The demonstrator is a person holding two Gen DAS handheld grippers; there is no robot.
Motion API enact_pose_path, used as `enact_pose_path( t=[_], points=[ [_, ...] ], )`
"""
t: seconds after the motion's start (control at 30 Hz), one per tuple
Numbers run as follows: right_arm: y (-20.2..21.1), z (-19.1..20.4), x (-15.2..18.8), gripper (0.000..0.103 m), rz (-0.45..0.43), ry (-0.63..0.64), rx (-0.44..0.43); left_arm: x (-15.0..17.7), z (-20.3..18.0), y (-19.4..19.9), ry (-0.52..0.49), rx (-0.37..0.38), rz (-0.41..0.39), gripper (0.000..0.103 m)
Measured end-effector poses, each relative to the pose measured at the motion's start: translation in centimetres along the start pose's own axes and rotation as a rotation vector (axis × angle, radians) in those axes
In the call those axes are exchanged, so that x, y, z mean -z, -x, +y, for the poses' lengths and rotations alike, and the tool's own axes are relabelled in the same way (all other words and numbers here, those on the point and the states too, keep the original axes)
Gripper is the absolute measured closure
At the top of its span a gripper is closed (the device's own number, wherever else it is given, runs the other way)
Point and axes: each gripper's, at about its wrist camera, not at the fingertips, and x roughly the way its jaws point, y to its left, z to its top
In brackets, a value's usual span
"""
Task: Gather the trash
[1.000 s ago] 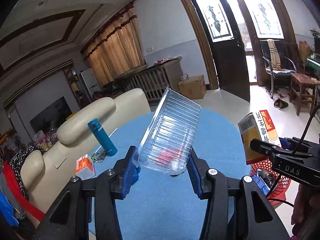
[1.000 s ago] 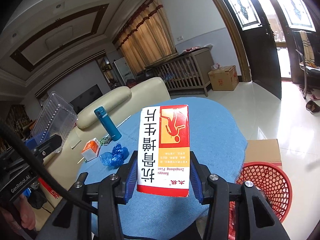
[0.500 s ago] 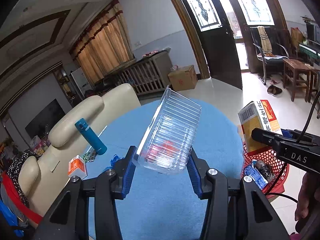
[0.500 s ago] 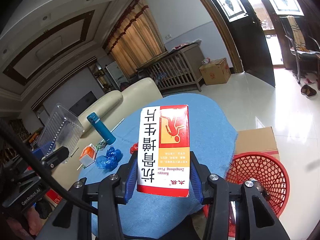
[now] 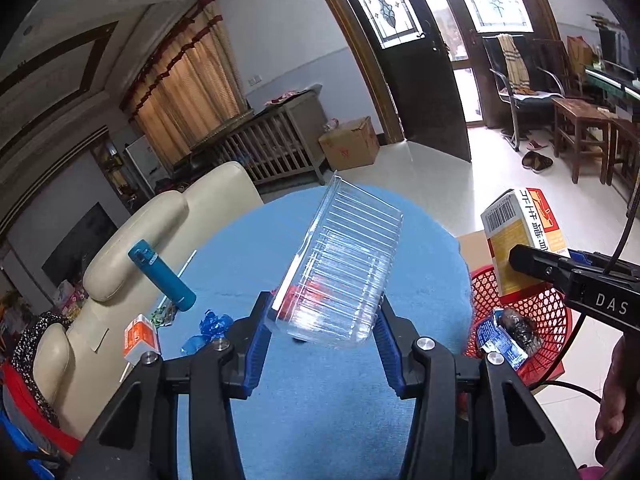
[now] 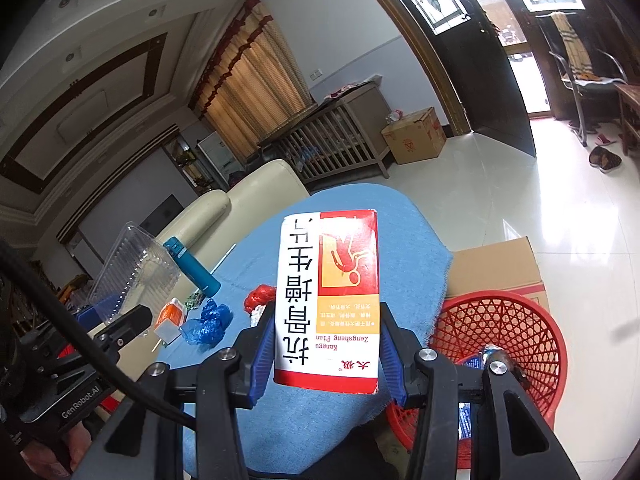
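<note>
Left wrist view: the left gripper (image 5: 322, 334) clamps a clear ribbed plastic tray (image 5: 340, 264), tilted above the round blue-clothed table (image 5: 320, 392).

Right wrist view: the right gripper (image 6: 326, 354) grips a white-and-red cardboard medicine box (image 6: 328, 300) printed with Chinese characters, beside the red mesh plastic basket (image 6: 516, 340).

basket (image 6: 516, 320) on floor right of table (image 6: 400, 240), w/ box (image 6: 500, 264) behind; flask (image 6: 192, 266) on table's left.

Home living rm, cream sofa (image 5: 168, 232), curtains (image 5: 188, 92), wooden crib (image 5: 276, 148), TV (image 5: 76, 240), glass-paned door (image 5: 404, 52)
</note>
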Motion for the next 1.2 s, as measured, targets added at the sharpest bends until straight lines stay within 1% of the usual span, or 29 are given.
enact_pose_path(
  t=[0.23, 0.57, 0.9, 1.07, 1.1, 1.13, 1.2],
  points=[
    [0.4, -1.0, 0.1, 0.054, -0.003, -0.025, 0.012, -0.2, -1.2, -0.9, -0.020, 0.032, 0.024, 0.053],
    [0.3, -3.6, 0.5, 0.053, 0.023, -0.081, 0.047, -0.3, -3.4, -2.4, -0.048, 0.080, 0.073, 0.053],
    [0.7, -5.6, 1.1, 0.053, 0.035, -0.123, 0.074, 0.0, -6.0, -4.4, -0.072, 0.169, 0.144, 0.053],
    [1.1, -6.8, 1.3, 0.053, 0.029, -0.150, 0.096, 0.0, -7.5, -5.2, -0.088, 0.244, 0.176, 0.053],
    [1.2, -7.2, 1.3, 0.053, 0.028, -0.160, 0.103, 0.1, -7.8, -5.3, -0.089, 0.263, 0.182, 0.053],
    [1.2, -7.6, 1.3, 0.053, 0.027, -0.168, 0.110, 0.1, -8.1, -5.5, -0.085, 0.300, 0.194, 0.053],
    [1.2, -8.3, 1.3, 0.053, 0.025, -0.183, 0.127, 0.1, -8.6, -5.9, -0.084, 0.330, 0.208, 0.053]
  ],
)
